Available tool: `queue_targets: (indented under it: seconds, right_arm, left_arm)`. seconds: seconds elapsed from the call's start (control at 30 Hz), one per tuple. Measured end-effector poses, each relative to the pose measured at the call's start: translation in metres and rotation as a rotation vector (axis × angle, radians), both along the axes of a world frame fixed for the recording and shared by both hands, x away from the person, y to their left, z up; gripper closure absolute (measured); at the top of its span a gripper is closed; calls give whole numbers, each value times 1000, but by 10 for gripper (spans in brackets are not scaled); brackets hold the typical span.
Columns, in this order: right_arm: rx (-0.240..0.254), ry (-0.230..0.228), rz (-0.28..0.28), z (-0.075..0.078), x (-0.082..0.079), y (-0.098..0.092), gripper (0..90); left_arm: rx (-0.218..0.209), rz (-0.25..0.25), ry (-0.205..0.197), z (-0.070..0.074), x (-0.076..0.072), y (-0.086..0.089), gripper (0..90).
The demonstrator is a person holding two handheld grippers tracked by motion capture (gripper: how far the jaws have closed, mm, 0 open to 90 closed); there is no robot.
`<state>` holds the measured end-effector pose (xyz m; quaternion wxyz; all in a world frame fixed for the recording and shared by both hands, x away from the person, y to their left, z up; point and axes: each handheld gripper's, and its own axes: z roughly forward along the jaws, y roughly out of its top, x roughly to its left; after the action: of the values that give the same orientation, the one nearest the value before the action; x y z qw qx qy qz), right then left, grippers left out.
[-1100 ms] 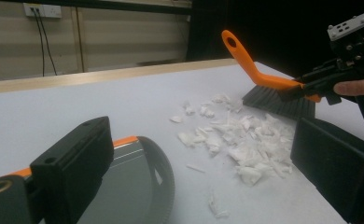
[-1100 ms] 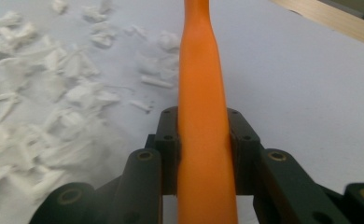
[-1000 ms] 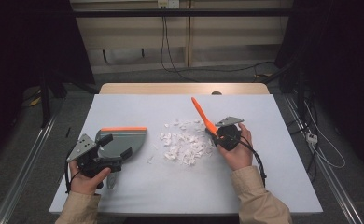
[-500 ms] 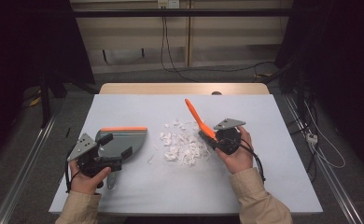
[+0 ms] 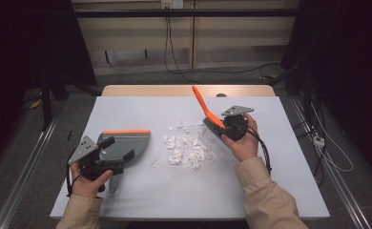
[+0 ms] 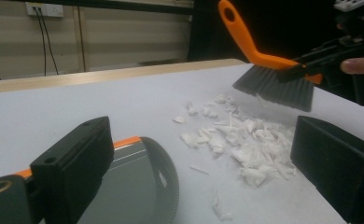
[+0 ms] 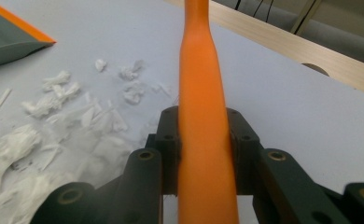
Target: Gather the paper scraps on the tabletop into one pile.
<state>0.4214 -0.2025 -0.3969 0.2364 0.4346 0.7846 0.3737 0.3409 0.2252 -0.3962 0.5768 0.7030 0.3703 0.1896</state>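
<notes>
Right claw (image 5: 222, 128), right of centre in high view, clenched on orange brush (image 5: 204, 108) handle; in right claw view jaws pinch the handle both sides. Bristles (image 6: 274, 88) hanging just above far-right edge of the white paper scraps (image 5: 188, 149), apparently not touching the desk (image 5: 251, 191) yet. Left claw (image 5: 108, 155), lower left of high view, at rear of the grey dustpan (image 5: 127, 143) w/ orange lip; left claw view has jaws wide apart w/ pan between, so released as far as visible, though actual grip on pan handle can't be told for sure. Likely step: sweep scraps leftward into pan. To do well: lower bristles flat behind far edge of pile, short light strokes toward pan mouth, keep pan lip pressed to desk & steady so bits don't slip under; mind strays near pan. Count: 1 brush, 1 dustpan, 2 claws, 1 loose pile of scraps, pieces too many & small to count.
</notes>
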Motion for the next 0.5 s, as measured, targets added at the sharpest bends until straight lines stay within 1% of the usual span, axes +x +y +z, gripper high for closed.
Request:
queue_targets:
  seconds: [0.07, 0.1, 0.13, 0.2, 0.23, 0.3, 0.33, 0.43, 0.47, 0.5]
  right_arm:
    - [22, 16, -7, -6, 13, -3, 715]
    - [20, 18, -17, -8, 20, -4, 715]
    - [-3, 1, -20, -11, 26, -5, 715]
    - [-11, -1, -35, -14, 37, -5, 716]
    - [-25, -14, -33, -16, 42, -4, 715]
    - [-62, -14, -27, -17, 51, -2, 715]
    - [-86, -19, -22, -17, 54, 0, 715]
    - [-127, -24, 13, -23, 64, 5, 715]
    - [-133, -16, 24, -26, 66, 6, 715]
    - [-115, 0, 43, -29, 67, 8, 715]
  left_arm:
    - [-6, 4, 5, 0, 0, 0, 57]
    - [-9, 6, 5, 0, 1, 0, 57]
    - [-10, 7, 4, 0, 1, 1, 57]
    - [-12, 12, 2, 0, 0, 2, 57]
    - [-13, 14, 3, 0, 1, 2, 56]
    - [-13, 16, 3, 0, 1, 3, 57]
    - [-12, 15, 4, 0, 1, 3, 57]
    - [-8, 14, 4, -1, 2, 4, 56]
    - [-8, 15, 4, -1, 2, 4, 56]
    - [-11, 18, 7, -1, 2, 4, 57]
